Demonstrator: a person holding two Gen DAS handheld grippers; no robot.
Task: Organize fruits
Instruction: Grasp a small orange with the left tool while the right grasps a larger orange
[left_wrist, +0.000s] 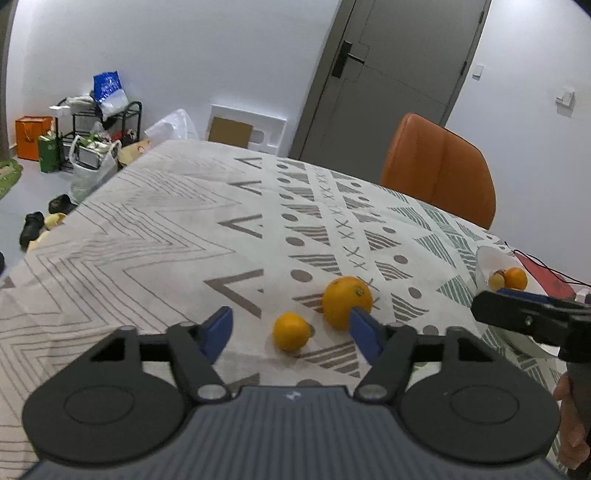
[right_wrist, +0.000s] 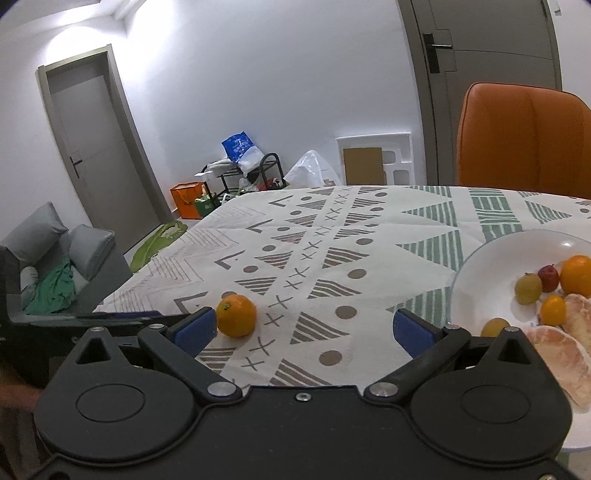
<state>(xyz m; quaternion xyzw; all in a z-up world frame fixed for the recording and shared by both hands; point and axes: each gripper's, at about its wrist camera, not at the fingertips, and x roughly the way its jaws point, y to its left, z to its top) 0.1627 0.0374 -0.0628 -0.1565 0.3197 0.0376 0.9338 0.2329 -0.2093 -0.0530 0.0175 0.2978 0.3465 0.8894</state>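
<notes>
- The left hand-held gripper (left_wrist: 291, 328) stands wide open and empty, low in the frame of the left wrist view. The small orange (left_wrist: 291, 331) lies between its blue pads on the patterned surface (left_wrist: 166, 236), touching neither as far as I can tell.
- The large orange (left_wrist: 347, 302) sits just beyond the right-hand pad (left_wrist: 364, 332), which overlaps it in the picture; whether they touch I cannot tell. A closing or forward move could nudge this round fruit and set it rolling across the cloth.
- The small orange is round too, so a pinch off its middle would likely squirt it out of the pads.
- The right hand-held gripper (right_wrist: 304, 328) is also spread open and holds nothing, over bare cloth at lower centre of its view. Its black body shows at the right edge of the left wrist view, near the bowl, so the two tools could collide if both reach in together.
- The white bowl (right_wrist: 480, 266), at the right of the right wrist view, holds an orange (right_wrist: 578, 273), a small red fruit (right_wrist: 548, 277), a yellow-green fruit (right_wrist: 528, 288), small orange-yellow fruits (right_wrist: 553, 309) and pale peeled citrus segments (right_wrist: 561, 356).
- A fruit dropped hard into that crowded bowl could bounce out or bruise the soft segments.
</notes>
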